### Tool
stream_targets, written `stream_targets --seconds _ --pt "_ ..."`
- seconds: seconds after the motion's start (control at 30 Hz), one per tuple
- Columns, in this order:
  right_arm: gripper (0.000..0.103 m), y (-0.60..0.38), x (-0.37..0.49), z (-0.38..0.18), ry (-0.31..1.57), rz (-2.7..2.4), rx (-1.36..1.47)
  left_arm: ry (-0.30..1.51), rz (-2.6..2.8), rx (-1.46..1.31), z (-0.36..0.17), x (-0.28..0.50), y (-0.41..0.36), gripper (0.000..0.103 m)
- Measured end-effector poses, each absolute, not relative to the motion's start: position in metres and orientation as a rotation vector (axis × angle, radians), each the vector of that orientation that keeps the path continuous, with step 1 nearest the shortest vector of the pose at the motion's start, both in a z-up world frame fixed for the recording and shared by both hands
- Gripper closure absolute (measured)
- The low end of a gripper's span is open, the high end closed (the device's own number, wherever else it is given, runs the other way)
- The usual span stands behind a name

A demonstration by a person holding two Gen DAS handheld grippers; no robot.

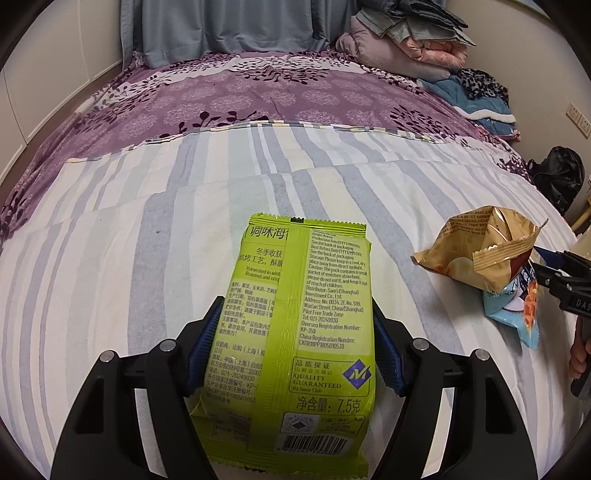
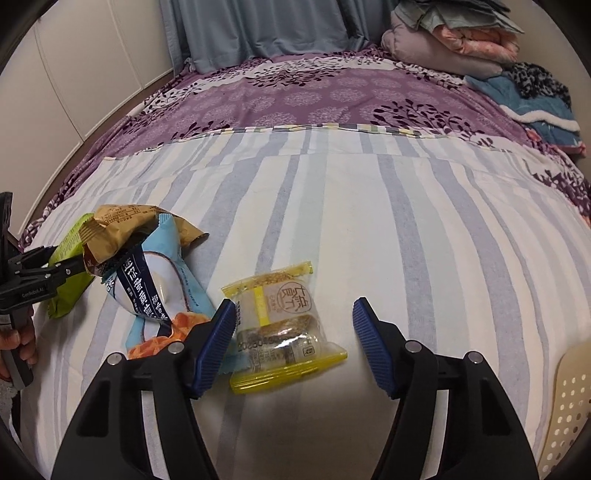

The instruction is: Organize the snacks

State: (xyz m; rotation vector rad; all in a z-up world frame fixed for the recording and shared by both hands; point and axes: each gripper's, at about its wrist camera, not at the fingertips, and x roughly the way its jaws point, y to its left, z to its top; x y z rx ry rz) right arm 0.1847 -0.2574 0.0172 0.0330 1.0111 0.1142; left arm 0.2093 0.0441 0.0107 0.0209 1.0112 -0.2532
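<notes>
The left gripper [image 1: 295, 343] is squeezing a green pack [image 1: 291, 332] between its blue pads [image 1: 203, 343], both sides pressing in on the wrapper, so it's got a solid hold. The pack is sticking up and away from the camera, printed back side showing, hanging over the striped sheet [image 1: 110, 277].

Over on the right side, the right gripper [image 2: 293, 345] is sitting about half open around a yellow pack [image 2: 284, 325] lying flat on the sheet [image 2: 424, 240]. The left pad [image 2: 216, 343] is right up against the pack's edge, maybe just touching, while the right pad [image 2: 373, 347] is standing clear with a visible gap, so nothing is being gripped yet.

Just left of the yellow pack, a light blue pack [image 2: 159, 288] is lying on the sheet with a tan pack [image 2: 122, 229] resting on top of its far end. From the left camera the same pair is showing at the right edge, tan [image 1: 480, 247] over blue [image 1: 517, 306].

A perforated cream basket [image 2: 565, 406] is peeking in at the lower right.

Further back, a purple floral cover [image 2: 295, 96] is covering the rest of the bed, with folded bedding [image 2: 454, 40] piled in the far right corner and a grey-blue curtain [image 2: 258, 26] hanging behind.
</notes>
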Motion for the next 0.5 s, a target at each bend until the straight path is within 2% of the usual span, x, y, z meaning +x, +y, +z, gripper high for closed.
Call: stream_targets --seconds 0.1,0.17,0.27,0.5 --pt "0.042 -0.250 0.184 0.016 0.999 0.092 -0.019 1.009 -0.236 0.007 0.012 0.207 0.043 0.030" --pt "0.054 -0.250 0.182 0.016 0.992 0.070 -0.036 1.005 -0.227 0.000 0.013 0.204 0.044 0.031" --pt "0.061 -0.256 0.176 0.019 0.987 0.064 0.000 1.000 -0.213 -0.012 0.015 0.198 0.047 0.031" --pt "0.062 -0.275 0.150 0.028 0.975 0.030 0.065 0.965 -0.189 -0.060 0.034 0.177 0.055 0.032"
